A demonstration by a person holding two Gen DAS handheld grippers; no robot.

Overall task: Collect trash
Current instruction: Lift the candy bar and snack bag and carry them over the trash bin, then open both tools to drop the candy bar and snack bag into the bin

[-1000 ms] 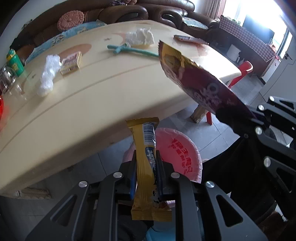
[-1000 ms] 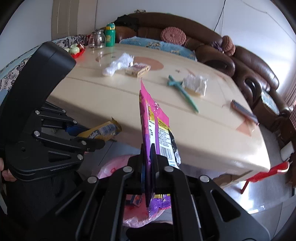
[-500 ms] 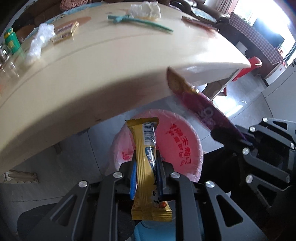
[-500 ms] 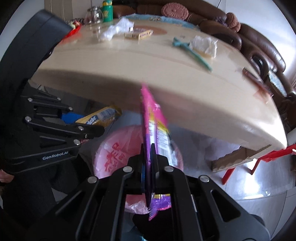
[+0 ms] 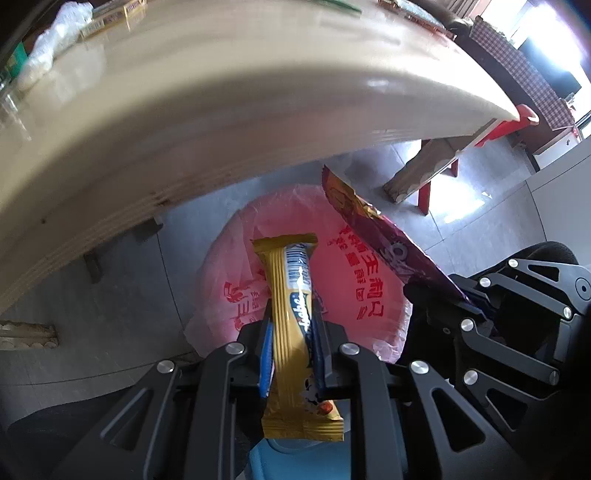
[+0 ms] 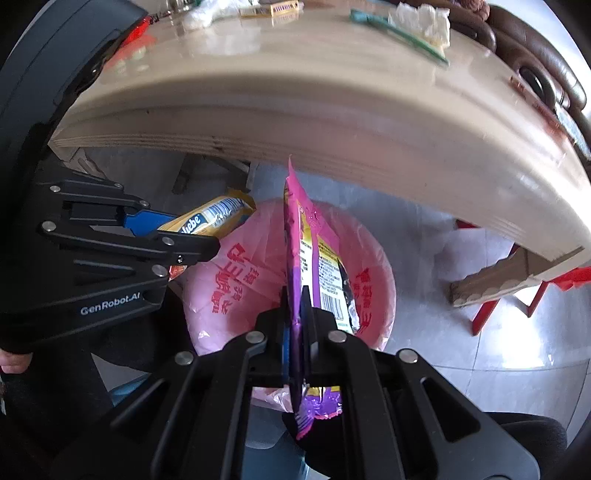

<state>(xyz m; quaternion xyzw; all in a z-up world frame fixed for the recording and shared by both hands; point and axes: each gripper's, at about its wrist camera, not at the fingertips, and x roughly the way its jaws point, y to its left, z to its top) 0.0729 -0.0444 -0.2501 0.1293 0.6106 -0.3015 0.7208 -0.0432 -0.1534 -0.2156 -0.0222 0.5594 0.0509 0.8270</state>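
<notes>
My left gripper [image 5: 291, 325] is shut on a yellow snack bar wrapper [image 5: 291, 295], which stands upright between the jaws. My right gripper [image 6: 297, 295] is shut on a flat pink and purple snack bag [image 6: 314, 254]. Both point steeply down over a bin lined with a pink plastic bag [image 5: 369, 295] printed with red characters, standing on the floor just off the table's front edge. In the right wrist view the lined bin [image 6: 229, 280] lies under both wrappers, and the left gripper [image 6: 173, 240] with the yellow wrapper [image 6: 210, 219] reaches in from the left. In the left wrist view the pink and purple bag [image 5: 369, 229] slants in from the right gripper [image 5: 436, 291].
The beige wooden table [image 5: 184, 122] arches over the bin; on it lie a white plastic wad [image 5: 51, 55], a small box [image 6: 269, 9], a teal stick [image 6: 399, 29] and crumpled clear plastic [image 6: 421, 18]. A brown sofa [image 6: 535, 66] stands behind. A red stool [image 5: 495, 136] and grey tiled floor lie right.
Both grippers have sunk from table height to below the table's edge, wrappers still held. The pink-lined bin has grown larger and now lies directly under both.
</notes>
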